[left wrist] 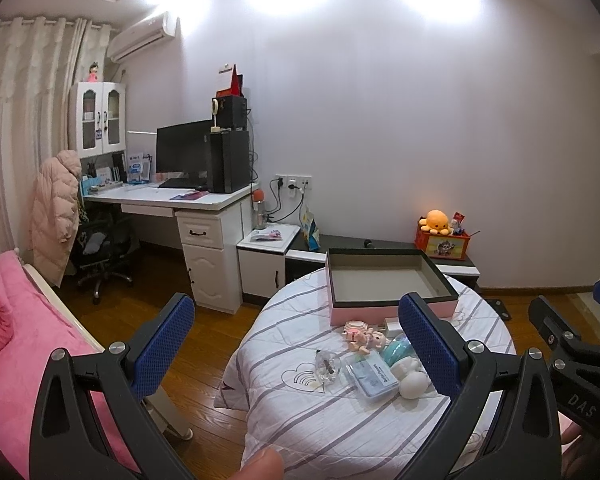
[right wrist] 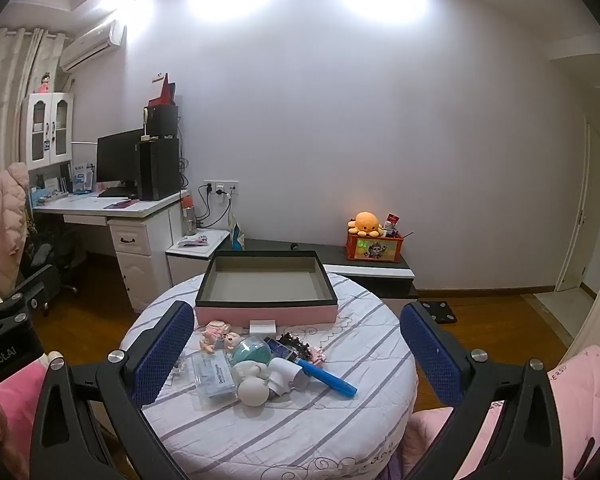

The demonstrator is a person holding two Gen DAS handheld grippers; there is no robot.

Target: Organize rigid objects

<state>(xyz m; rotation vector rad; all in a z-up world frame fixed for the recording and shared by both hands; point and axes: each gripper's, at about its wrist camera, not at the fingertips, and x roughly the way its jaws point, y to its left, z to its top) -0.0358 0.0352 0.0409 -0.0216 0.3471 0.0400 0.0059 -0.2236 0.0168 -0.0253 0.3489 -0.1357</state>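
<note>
A round table under a striped white cloth [right wrist: 300, 432] carries an open pink box with a dark rim [right wrist: 266, 316], and nothing lies inside it. In front of the box sits a cluster of small items: a doll [right wrist: 220, 340], a teal ball [right wrist: 252, 350], a clear floss case [right wrist: 214, 374], a white figure [right wrist: 253, 390] and a blue marker [right wrist: 328, 378]. My right gripper [right wrist: 298, 352] hovers before the table, open with nothing between its blue pads. My left gripper [left wrist: 298, 344] is open too, left of the cluster, near a clear heart-shaped piece [left wrist: 328, 366]. The pink box [left wrist: 388, 310] lies beyond it.
A pink bed [left wrist: 16, 344] lies at the left and a pink cushion [right wrist: 580, 392] at the right. Behind the table runs a low cabinet [right wrist: 372, 270] with an orange plush on a red box [right wrist: 374, 246]. A white desk [left wrist: 204, 200] with a monitor stands far left.
</note>
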